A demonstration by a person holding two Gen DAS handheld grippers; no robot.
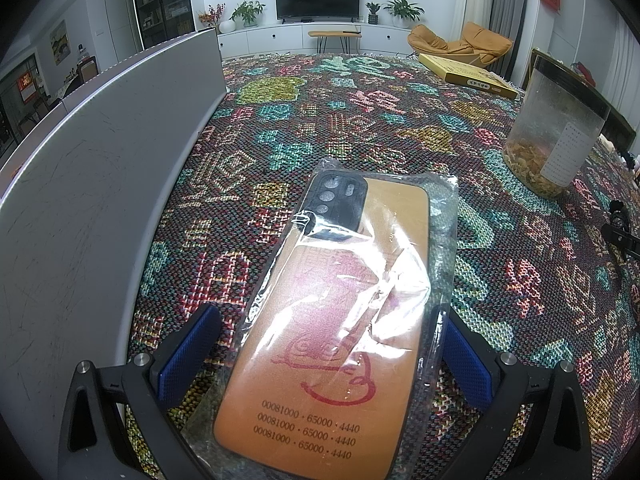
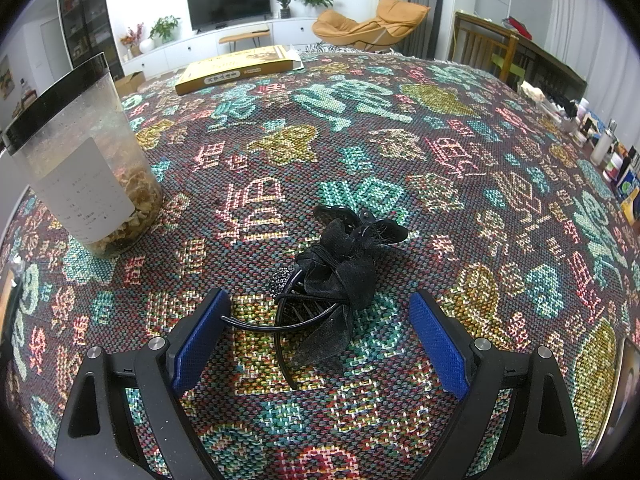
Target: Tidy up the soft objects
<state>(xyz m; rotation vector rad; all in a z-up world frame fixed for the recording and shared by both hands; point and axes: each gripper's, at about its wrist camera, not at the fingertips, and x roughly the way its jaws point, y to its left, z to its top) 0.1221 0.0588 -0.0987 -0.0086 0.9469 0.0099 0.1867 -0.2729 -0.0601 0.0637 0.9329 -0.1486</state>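
Observation:
An orange phone case in a clear plastic bag [image 1: 336, 312] lies on the patterned woven cloth [image 1: 360, 128]. My left gripper [image 1: 332, 344] is open, with its blue pads either side of the bag's near half; the right pad is close against the bag's edge. A black hair clip with a black fabric bow [image 2: 336, 276] lies on the cloth [image 2: 440, 152] in the right wrist view. My right gripper [image 2: 320, 332] is open around the clip's near end, and the clip's thin prong reaches the left pad.
A grey panel [image 1: 92, 184] stands upright along the left. A clear jar with a black lid [image 1: 556, 136] [image 2: 84, 156] holds dried bits. A yellow flat box [image 1: 468, 72] [image 2: 240, 68] lies at the far side. Small bottles and clutter [image 2: 600, 144] line the right edge.

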